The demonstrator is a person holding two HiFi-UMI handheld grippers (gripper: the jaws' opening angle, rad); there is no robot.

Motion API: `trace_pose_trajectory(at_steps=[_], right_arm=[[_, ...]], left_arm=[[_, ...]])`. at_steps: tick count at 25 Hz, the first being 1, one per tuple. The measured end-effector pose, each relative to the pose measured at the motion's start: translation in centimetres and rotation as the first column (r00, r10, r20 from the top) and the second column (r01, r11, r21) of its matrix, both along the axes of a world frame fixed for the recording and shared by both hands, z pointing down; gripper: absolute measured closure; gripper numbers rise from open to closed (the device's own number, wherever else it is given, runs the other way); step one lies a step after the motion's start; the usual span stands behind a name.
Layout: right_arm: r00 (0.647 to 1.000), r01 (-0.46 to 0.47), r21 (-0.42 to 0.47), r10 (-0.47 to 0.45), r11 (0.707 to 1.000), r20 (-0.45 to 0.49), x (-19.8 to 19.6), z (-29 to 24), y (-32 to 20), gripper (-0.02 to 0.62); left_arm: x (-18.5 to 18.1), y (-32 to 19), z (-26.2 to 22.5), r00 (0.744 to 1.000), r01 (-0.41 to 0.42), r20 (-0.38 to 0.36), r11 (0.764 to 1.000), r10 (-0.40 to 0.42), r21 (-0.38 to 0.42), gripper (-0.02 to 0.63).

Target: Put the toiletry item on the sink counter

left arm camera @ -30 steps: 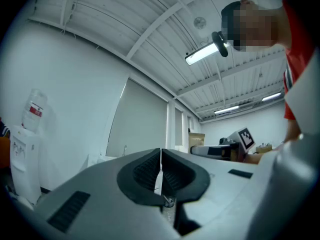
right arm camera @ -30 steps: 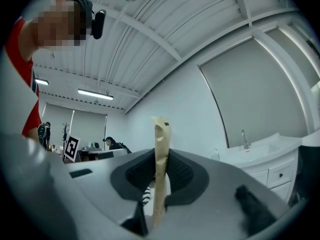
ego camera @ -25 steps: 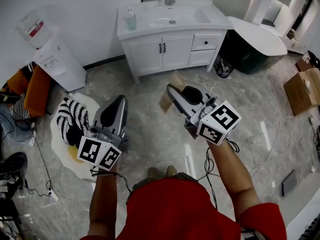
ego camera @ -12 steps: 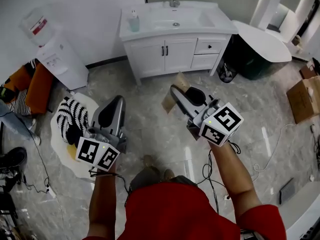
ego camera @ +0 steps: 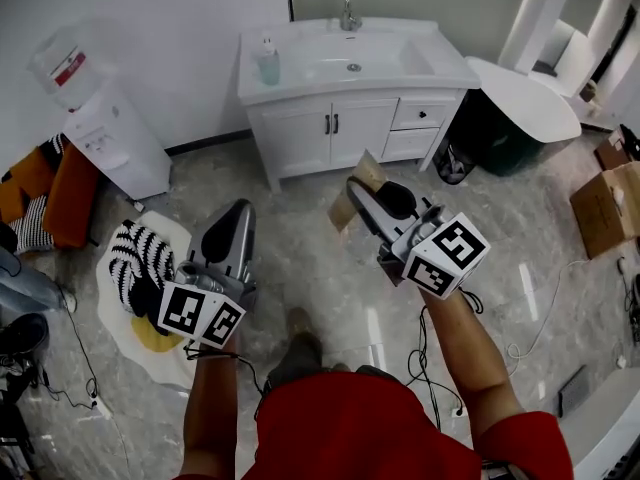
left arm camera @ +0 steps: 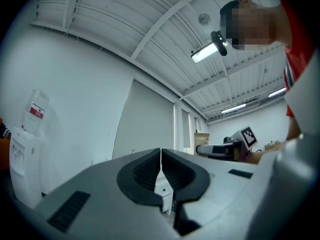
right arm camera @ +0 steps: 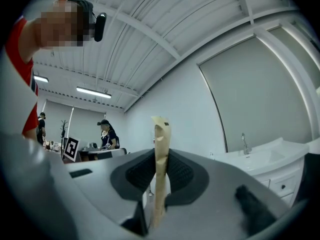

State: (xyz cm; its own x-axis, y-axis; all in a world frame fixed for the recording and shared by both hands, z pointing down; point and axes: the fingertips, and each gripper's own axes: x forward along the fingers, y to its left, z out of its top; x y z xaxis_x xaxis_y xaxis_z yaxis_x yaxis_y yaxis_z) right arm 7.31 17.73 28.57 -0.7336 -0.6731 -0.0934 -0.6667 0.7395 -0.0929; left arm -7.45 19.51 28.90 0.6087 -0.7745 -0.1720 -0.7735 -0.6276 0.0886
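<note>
My right gripper (ego camera: pixel 362 190) is shut on a flat tan packet (ego camera: pixel 354 190), the toiletry item, which sticks up edge-on between the jaws (right arm camera: pixel 160 149). It hangs in mid-air over the marble floor, well short of the white sink counter (ego camera: pixel 285 70) at the top of the head view. My left gripper (ego camera: pixel 240 216) is shut with nothing in it, its black pads (left arm camera: pixel 148 171) pressed together. In the right gripper view the sink counter (right arm camera: pixel 265 160) with its tap shows at the right.
A soap bottle (ego camera: pixel 267 64) stands on the counter's left end, and a tap (ego camera: pixel 349 10) at the back. A water dispenser (ego camera: pixel 105 128) is at the left, a striped cloth (ego camera: pixel 140 253) on the floor, a black bin (ego camera: pixel 495 118) and cardboard box (ego camera: pixel 607 192) at the right.
The view has moved closer to the sink cabinet. Both grippers have kept their pose, the right one still holding the packet.
</note>
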Motion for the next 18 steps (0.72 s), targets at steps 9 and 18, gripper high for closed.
trace_pose_trajectory(at_steps=[9, 18], right_arm=[[1.0, -0.024, -0.003, 0.024, 1.0, -0.02, -4.1, -0.3, -11.2, 0.532], [0.999, -0.043, -0.004, 0.043, 0.999, -0.03, -7.3, -0.7, -19.2, 0.531]], left_arm=[[-4.1, -11.8, -0.1, 1.0, -0.027, 0.003, 1.0, 0.027, 0.004, 0.581], [-6.1, -19.8, -0.3, 0.997, -0.077, 0.01, 0.997, 0.077, 0.0, 0.583]])
